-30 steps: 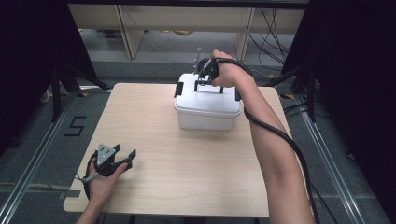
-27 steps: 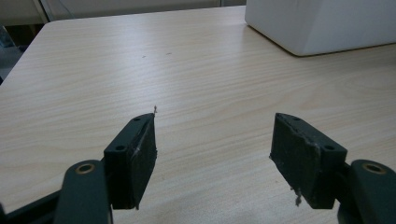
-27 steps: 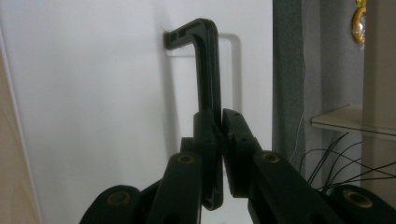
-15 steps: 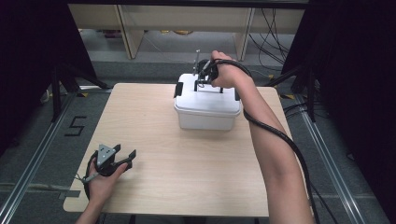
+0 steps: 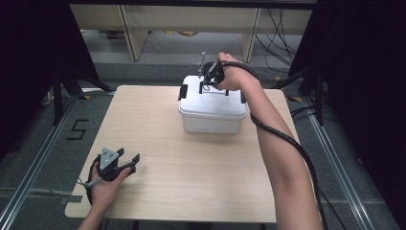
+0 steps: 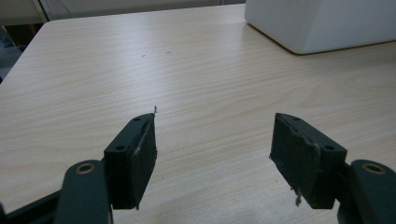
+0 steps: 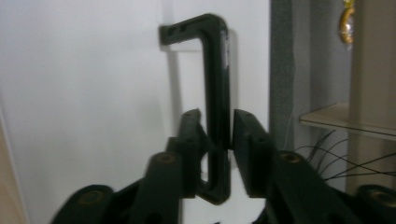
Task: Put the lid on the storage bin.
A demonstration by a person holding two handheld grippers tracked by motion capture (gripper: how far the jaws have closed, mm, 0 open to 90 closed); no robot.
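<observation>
Box (image 5: 213, 108) stood at one o'clock on the table (image 5: 191, 182) in the high view, the left gripper (image 6: 212, 154) showed wide empty jaws, and the right gripper (image 7: 219, 130) had just been opening, its pads slightly off the black handle (image 7: 217, 70), so release seemed almost done.

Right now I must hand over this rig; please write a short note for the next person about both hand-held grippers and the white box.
Right hand-held gripper: over the white box, around its black handle. Its jaws have just been opening; the handle stands between them, seemingly no longer clamped.
Left hand-held gripper: open, nothing between the jaws, resting at the near left of the table.
Box: at the far side of the table, lid on.
Done: the handle has been gripped and is being let go.
Left: probably draw the right gripper clear; I cannot tell what follows.
</observation>
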